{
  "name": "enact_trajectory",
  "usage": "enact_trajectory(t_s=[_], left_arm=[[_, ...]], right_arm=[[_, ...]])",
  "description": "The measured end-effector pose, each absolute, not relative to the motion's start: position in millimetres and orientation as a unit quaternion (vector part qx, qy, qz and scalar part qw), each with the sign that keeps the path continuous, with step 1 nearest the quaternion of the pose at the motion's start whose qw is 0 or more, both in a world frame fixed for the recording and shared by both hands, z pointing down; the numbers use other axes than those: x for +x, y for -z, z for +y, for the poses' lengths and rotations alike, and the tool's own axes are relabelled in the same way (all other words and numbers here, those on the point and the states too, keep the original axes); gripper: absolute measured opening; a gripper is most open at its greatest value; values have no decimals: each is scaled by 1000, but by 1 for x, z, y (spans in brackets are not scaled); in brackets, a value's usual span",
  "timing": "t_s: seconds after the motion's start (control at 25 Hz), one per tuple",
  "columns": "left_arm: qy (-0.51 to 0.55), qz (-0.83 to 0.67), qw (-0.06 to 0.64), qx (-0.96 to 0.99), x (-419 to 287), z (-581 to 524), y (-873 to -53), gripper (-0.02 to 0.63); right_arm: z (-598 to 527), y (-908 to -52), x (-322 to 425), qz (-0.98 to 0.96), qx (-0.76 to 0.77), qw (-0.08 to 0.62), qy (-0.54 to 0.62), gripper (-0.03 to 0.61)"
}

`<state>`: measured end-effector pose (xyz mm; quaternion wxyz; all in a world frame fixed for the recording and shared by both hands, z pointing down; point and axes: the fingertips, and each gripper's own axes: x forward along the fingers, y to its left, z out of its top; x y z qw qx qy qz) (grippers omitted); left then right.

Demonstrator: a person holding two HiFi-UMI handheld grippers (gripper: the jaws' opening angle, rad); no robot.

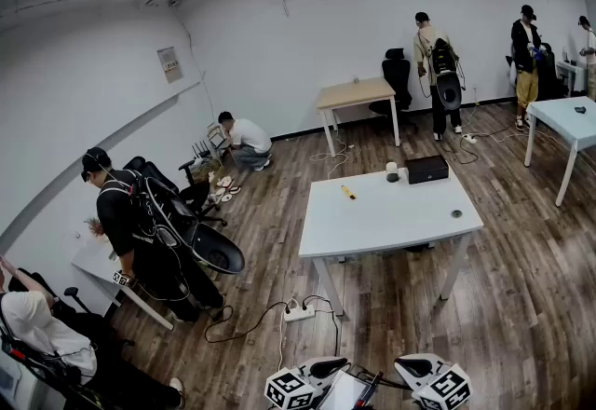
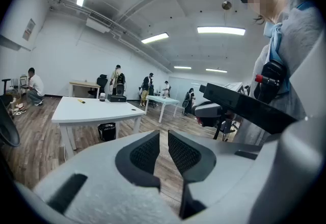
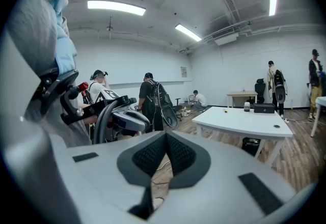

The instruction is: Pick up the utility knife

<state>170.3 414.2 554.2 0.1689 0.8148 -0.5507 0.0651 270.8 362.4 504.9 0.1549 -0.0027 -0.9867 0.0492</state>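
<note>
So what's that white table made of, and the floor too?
White table: smooth matte white top, likely laminate or painted board; thin white legs look like painted metal. Floor: brown planks with grain streaks and seams, wood or wood-look vinyl, I can't tell which.

Head view high, steeply down, white rectangular desk (image 1: 391,212) well ahead; left gripper view low, level, behind left gripper (image 2: 164,139); right gripper view likewise behind right gripper (image 3: 166,139); all share the desk.

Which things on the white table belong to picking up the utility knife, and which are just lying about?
Job: yellow utility knife, white table.
Lying about: black box, small white container, small dark round object.
</note>
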Motion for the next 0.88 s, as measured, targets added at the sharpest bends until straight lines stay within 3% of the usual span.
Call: enact_trajectory(t_s=[0.88], left_arm=[[-71,-541,190,816,179,414,-563,63]], right_arm=[[364,-513,272,-987,-23,145,-70,29]])
